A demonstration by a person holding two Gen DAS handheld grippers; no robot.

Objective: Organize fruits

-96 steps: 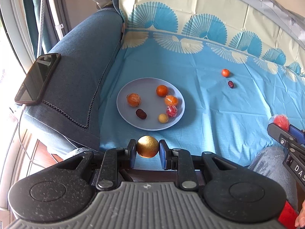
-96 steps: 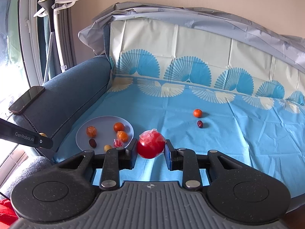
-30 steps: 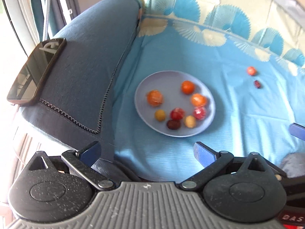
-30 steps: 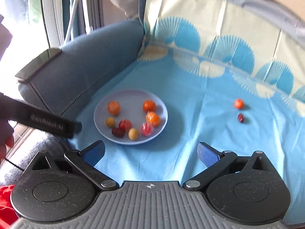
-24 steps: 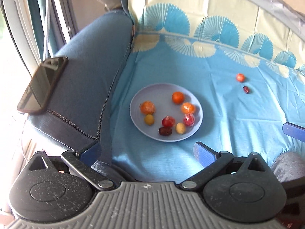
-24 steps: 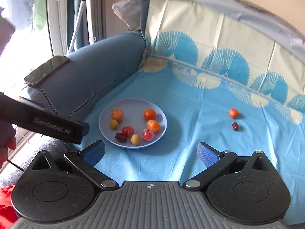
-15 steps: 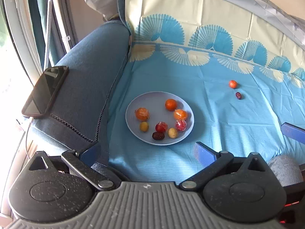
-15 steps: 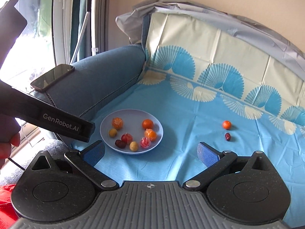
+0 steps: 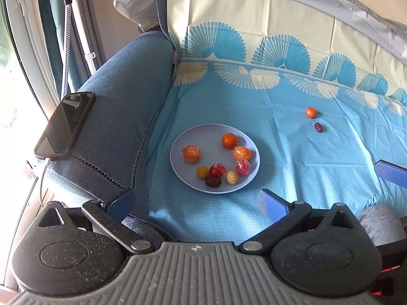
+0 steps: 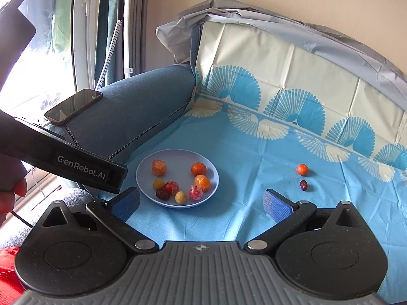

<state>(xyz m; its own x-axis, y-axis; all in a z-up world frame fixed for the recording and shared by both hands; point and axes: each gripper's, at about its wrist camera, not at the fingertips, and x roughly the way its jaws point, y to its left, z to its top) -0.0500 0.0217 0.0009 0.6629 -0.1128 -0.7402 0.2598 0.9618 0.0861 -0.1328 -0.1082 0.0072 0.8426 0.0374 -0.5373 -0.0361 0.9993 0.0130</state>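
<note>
A pale plate [image 9: 185,185] [image 10: 211,164] lies on the blue cloth and holds several small fruits: oranges, yellow ones, red wrapped ones and a dark date. A small orange fruit [image 9: 310,112] [image 10: 302,169] and a dark date [image 9: 318,127] [image 10: 303,184] lie on the cloth to the right of the plate. My left gripper [image 9: 195,202] is open and empty, held back near the plate's front. My right gripper [image 10: 202,202] is open and empty, also short of the plate. The left gripper's body [image 10: 76,162] crosses the right wrist view at the left.
A blue sofa armrest [image 9: 122,106] rises left of the plate, with a black phone [image 9: 66,124] [image 10: 73,108] on top. The sofa back [image 10: 292,81] under the cloth stands behind. A white pole stand [image 10: 122,25] is by the window at the left.
Both grippers held fruit 3.2 s ago, a golden one and a red wrapped one; those now lie on the plate. Over the last second both open grippers have pulled back and up from the plate.
</note>
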